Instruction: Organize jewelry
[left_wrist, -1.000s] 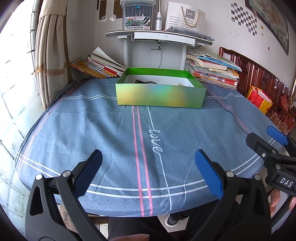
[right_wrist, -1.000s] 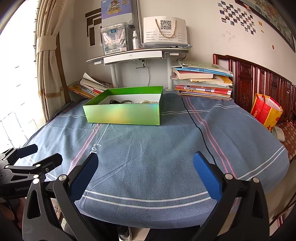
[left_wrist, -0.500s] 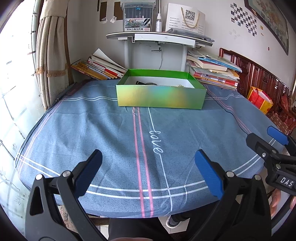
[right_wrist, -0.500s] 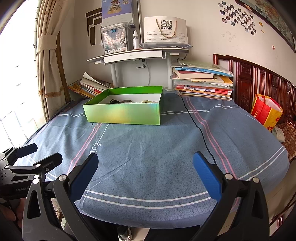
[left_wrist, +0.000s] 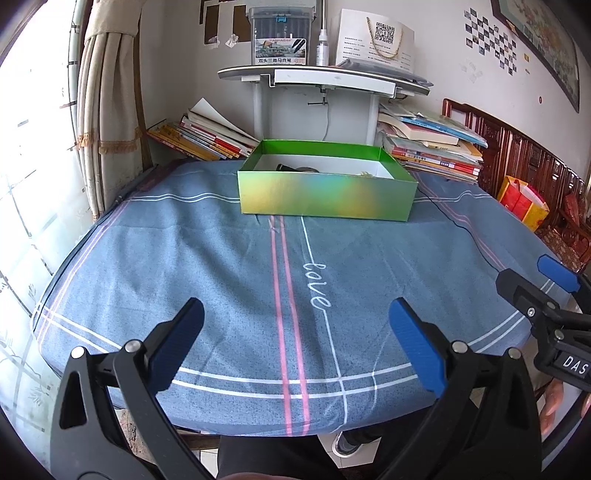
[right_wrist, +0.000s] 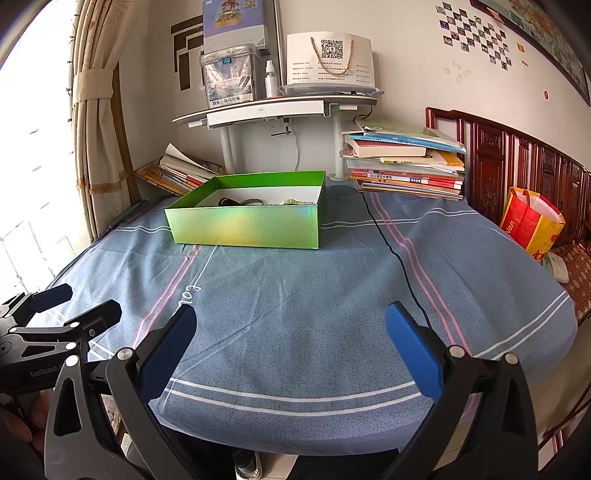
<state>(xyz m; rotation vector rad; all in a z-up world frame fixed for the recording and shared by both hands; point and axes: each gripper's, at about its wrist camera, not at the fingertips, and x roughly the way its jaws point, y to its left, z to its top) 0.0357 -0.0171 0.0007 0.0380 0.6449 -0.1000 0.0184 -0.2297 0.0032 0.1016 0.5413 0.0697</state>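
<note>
A shiny green box (left_wrist: 327, 194) (right_wrist: 245, 225) stands open at the far side of the blue cloth-covered table (left_wrist: 221, 266) (right_wrist: 332, 288). Inside it lie several jewelry pieces: a dark band (right_wrist: 227, 202), a pale bracelet (right_wrist: 293, 201) and others half hidden by the wall. My left gripper (left_wrist: 295, 325) is open over the table's near edge, nothing between its blue pads. My right gripper (right_wrist: 290, 323) is open too, also near the front edge and empty. Each gripper shows at the side of the other's view.
Stacks of books (right_wrist: 406, 162) (left_wrist: 201, 136) flank a white shelf stand (left_wrist: 321, 79) behind the box. A black cable (right_wrist: 391, 243) runs across the cloth on the right. A curtain (left_wrist: 107, 110) hangs left; a red-yellow bag (right_wrist: 532, 221) sits right.
Both grippers have stayed open and almost still. The left view has tilted slightly, so the green box sits a little lower in it.
</note>
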